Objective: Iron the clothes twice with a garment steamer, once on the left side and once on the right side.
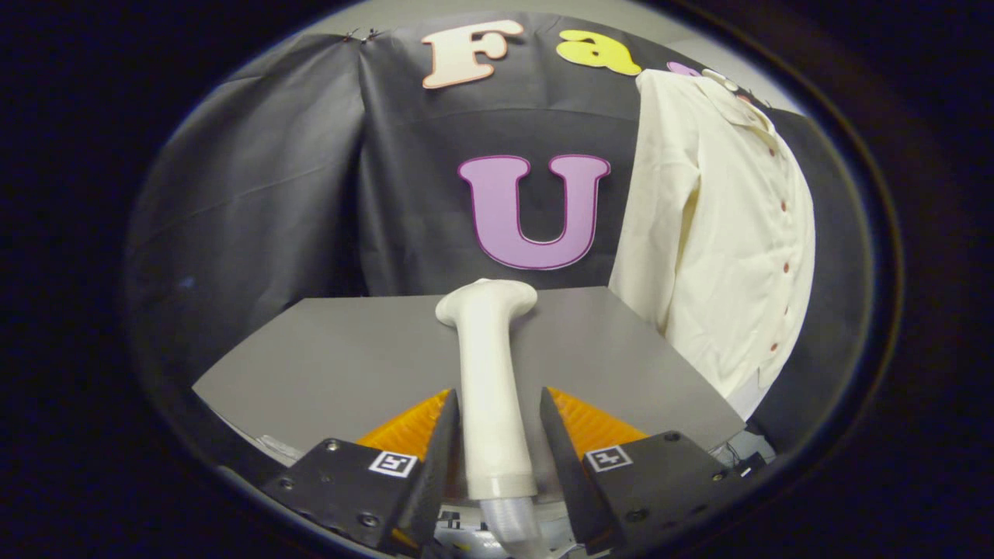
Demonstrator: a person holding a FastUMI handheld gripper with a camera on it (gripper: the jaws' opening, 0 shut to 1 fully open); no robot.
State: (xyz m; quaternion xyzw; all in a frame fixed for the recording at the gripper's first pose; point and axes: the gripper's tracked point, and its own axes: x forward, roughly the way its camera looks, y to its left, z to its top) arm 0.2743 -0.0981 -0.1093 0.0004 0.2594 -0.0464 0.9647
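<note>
The steamer (pixel 491 380) lay on the grey table (pixel 342 365), long axis running near to far, its head pointing at the far wall. Its hose end was cut off below the gripper (pixel 497 435). The fingers flanked the handle; the left perhaps touched it, the right stood apart, so released. A shirt (pixel 722 233) hung at far right.

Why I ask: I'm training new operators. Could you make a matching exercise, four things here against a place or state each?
Things:
1. steamer
2. shirt
3. table
4. gripper

Places or states:
A. hangs past the table's far corner
B. open
C. lies between the jaws
D. bears the steamer

Pairs: 1-C, 2-A, 3-D, 4-B
</note>
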